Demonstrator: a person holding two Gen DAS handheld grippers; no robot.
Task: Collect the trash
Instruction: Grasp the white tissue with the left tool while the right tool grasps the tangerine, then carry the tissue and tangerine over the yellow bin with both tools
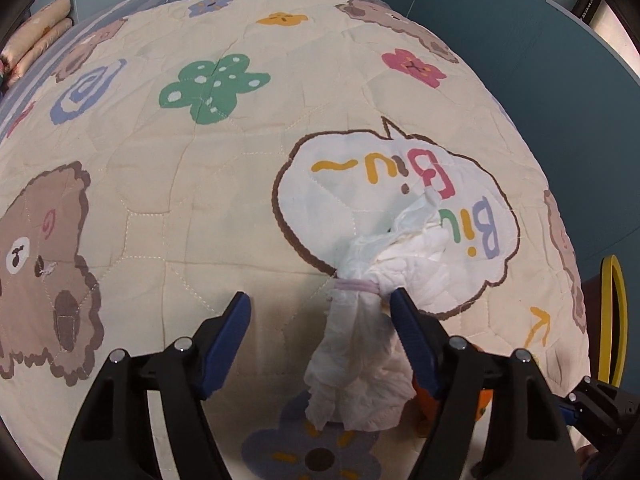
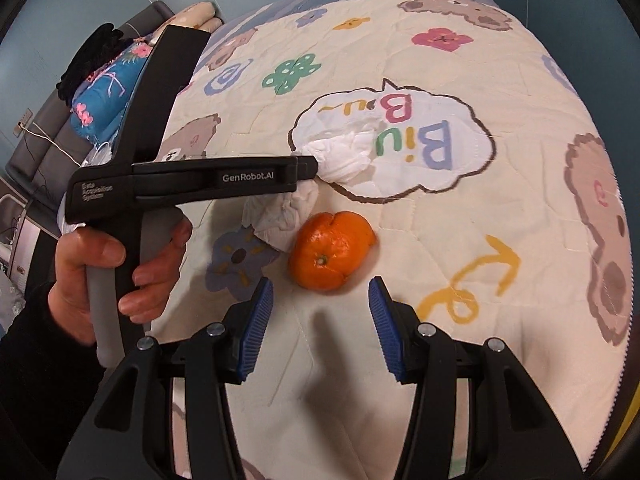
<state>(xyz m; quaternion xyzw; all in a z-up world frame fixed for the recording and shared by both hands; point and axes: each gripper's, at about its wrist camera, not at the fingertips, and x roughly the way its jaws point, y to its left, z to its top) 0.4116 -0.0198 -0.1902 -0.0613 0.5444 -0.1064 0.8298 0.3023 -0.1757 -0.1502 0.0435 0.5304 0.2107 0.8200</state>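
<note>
A crumpled white tissue (image 1: 360,344) lies on the cartoon-print quilt (image 1: 160,200). My left gripper (image 1: 320,316) is open around it, the right blue pad touching the tissue's side. In the right wrist view the tissue (image 2: 340,158) shows beyond the left gripper's black body (image 2: 200,184), held by a hand. An orange mandarin (image 2: 330,250) lies on the quilt (image 2: 440,260) just ahead of my right gripper (image 2: 321,300), which is open and empty. A sliver of the mandarin (image 1: 482,400) shows behind the left gripper's right finger.
A yellow-rimmed object (image 1: 614,320) stands off the bed's right edge. Pillows (image 1: 36,36) lie at the far left. A blue floral bundle with a black item on it (image 2: 100,88) sits by the headboard. Teal walls surround the bed.
</note>
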